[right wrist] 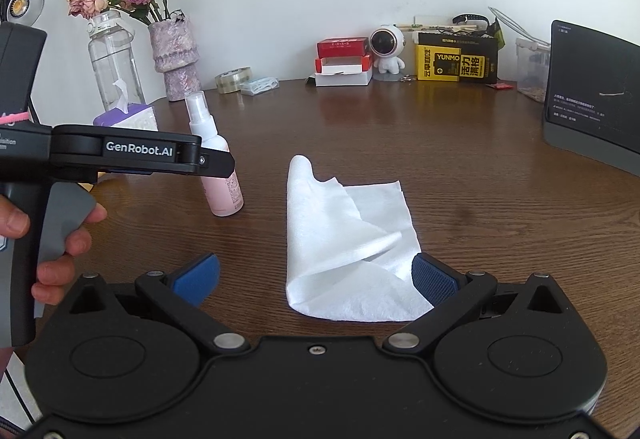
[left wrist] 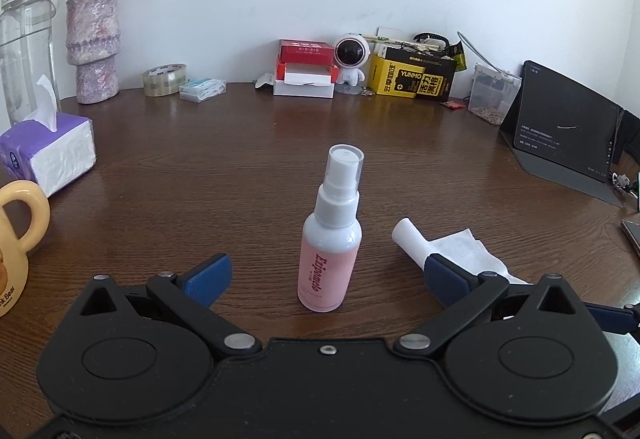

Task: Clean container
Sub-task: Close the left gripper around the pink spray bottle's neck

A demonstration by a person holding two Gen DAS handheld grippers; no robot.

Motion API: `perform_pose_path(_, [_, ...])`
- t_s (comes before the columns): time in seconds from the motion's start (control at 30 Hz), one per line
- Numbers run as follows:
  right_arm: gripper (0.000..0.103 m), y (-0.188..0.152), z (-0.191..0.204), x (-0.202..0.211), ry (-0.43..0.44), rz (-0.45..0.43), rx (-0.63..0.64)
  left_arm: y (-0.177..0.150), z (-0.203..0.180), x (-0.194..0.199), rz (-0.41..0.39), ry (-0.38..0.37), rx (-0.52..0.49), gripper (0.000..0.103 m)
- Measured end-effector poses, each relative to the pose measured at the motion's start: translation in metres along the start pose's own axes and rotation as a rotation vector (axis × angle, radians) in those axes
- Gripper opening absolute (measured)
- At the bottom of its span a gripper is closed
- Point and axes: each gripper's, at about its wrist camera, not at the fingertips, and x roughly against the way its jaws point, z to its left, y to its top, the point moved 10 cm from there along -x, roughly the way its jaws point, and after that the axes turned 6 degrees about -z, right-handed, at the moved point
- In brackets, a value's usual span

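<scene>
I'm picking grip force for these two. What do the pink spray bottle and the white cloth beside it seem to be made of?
The spray bottle looks like smooth, glossy plastic: highlights on its shoulder, a white pump under a clear cap, pink showing through the wall. The white cloth looks like a soft, matte non-woven wipe or tissue: a fine fuzzy texture, limp folds and a curled corner. Whether it is damp cannot be told.

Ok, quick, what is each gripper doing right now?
Left gripper: open, empty, the spray bottle standing between its fingers.
Right gripper: open, empty, over the white wipe.
</scene>
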Motion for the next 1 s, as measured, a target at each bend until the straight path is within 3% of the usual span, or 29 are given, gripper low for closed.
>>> perform_pose_path(0.4, [0.103, 0.001, -0.009, -0.005, -0.017, 0.014, -0.008, 0.006, 0.004, -0.028, -0.011, 0.047, -0.021, 0.103])
perform_pose_path(0.6, [0.103, 0.001, -0.014, -0.009, -0.024, 0.022, -0.015, 0.02, 0.0, -0.023, -0.084, 0.04, -0.051, 0.099])
perform_pose_path(0.7, [0.103, 0.0, -0.013, -0.012, -0.02, 0.028, -0.017, 0.026, -0.003, -0.019, -0.118, 0.044, -0.079, 0.091])
perform_pose_path(0.87, [0.103, -0.001, -0.013, -0.014, -0.017, 0.031, -0.017, 0.025, -0.005, -0.023, -0.112, 0.036, -0.091, 0.063])
perform_pose_path(1.0, [0.103, -0.001, -0.014, -0.015, -0.018, 0.034, -0.019, 0.027, -0.007, -0.021, -0.131, 0.025, -0.104, 0.062])
